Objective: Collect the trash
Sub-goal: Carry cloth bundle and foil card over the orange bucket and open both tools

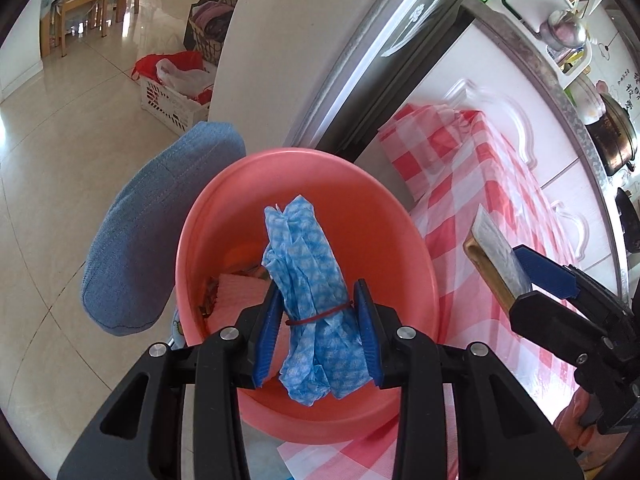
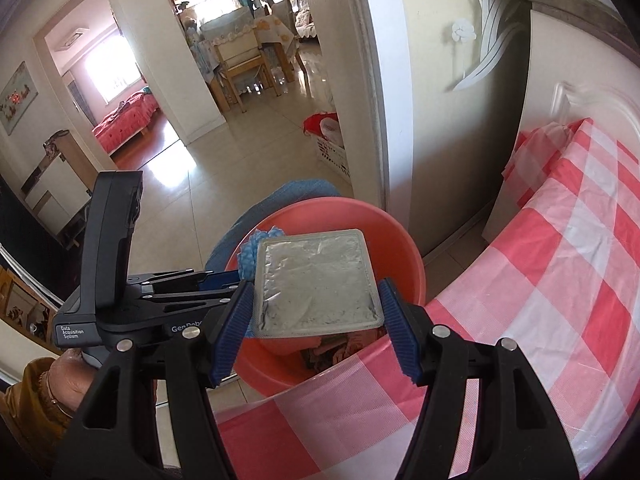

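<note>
Salmon-pink plastic, the one basin (image 1: 308, 184) is the largest thing in play, and it is seen standing beside the edge of the single table under its red-and-white checked cloth (image 1: 480, 200), with one blue cushion (image 1: 160, 224) touching its far rim. Everything turns on that open mouth lying straight below and ahead of both pairs of fingers, so each load is judged to need only a release to fall in. The left gripper (image 1: 318, 328) is held directly over the bowl, its jaws nearly closed and pressed from both sides on one blue patterned rag (image 1: 308, 280), rolled up and bound by a single red rubber band (image 1: 320, 314); the long axis of the roll is pointed away from the fingers toward the far rim. The right gripper (image 2: 318, 320) is placed over the near rim, by the table edge, about half open and clamped across one flat, square silver pouch (image 2: 316, 284), which is held level with its far end over the bowl; the left is therefore judged the better placed of the two. Smaller scraps are seen already lying at the bottom of the basin, one of them a pink sheet (image 1: 236, 296), but they are too overlapped to be counted.
</note>
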`<action>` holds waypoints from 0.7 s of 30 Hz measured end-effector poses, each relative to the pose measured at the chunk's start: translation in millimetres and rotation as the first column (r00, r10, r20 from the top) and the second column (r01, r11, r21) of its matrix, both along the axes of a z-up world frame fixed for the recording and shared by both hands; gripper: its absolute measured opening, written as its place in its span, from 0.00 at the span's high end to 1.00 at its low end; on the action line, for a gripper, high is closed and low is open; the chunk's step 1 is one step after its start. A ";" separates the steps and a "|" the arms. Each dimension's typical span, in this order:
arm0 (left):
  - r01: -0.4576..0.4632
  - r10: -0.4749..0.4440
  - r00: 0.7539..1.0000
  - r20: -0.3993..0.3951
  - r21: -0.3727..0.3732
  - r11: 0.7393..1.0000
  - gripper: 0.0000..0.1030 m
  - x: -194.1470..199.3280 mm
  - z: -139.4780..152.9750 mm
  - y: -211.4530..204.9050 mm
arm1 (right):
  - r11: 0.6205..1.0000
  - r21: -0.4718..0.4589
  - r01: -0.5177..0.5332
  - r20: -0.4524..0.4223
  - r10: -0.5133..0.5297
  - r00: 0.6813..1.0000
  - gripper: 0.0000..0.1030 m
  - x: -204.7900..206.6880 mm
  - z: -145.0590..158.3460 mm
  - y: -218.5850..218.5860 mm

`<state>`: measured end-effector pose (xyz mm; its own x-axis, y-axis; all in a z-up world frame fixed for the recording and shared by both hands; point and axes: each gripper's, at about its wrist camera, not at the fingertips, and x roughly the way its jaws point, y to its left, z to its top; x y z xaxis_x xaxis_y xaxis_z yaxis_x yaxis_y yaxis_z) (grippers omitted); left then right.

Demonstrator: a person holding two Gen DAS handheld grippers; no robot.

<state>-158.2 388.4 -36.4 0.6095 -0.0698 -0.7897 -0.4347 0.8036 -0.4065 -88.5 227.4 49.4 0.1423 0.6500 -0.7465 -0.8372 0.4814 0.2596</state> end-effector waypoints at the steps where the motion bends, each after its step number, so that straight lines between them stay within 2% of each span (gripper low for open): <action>1: -0.001 0.001 1.000 -0.002 -0.001 1.000 0.64 0.6 -1.1 0.4 | 1.000 -0.001 -0.001 0.000 0.001 1.000 0.37 0.4 -0.8 0.6; 18: 0.006 -0.006 0.999 -0.040 -0.006 1.000 0.63 7.8 -16.0 0.2 | 0.999 -0.041 -0.003 0.011 0.003 1.000 0.37 -2.1 -9.4 15.5; 19: 0.006 -0.007 0.999 -0.045 -0.007 1.000 0.59 8.7 -16.8 -0.1 | 0.999 -0.041 0.005 0.014 -0.004 1.000 0.35 -2.0 -9.0 15.4; 21: -0.002 0.002 0.998 -0.058 0.000 1.000 0.38 9.5 -17.8 -0.3 | 0.999 -0.030 0.025 0.020 -0.024 1.000 0.31 -0.5 -7.0 11.3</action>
<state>-148.7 388.1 -54.2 0.5630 -0.0683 -0.8236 -0.4591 0.8028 -0.3804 -89.0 238.6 42.4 0.1730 0.6232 -0.7627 -0.8299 0.5092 0.2278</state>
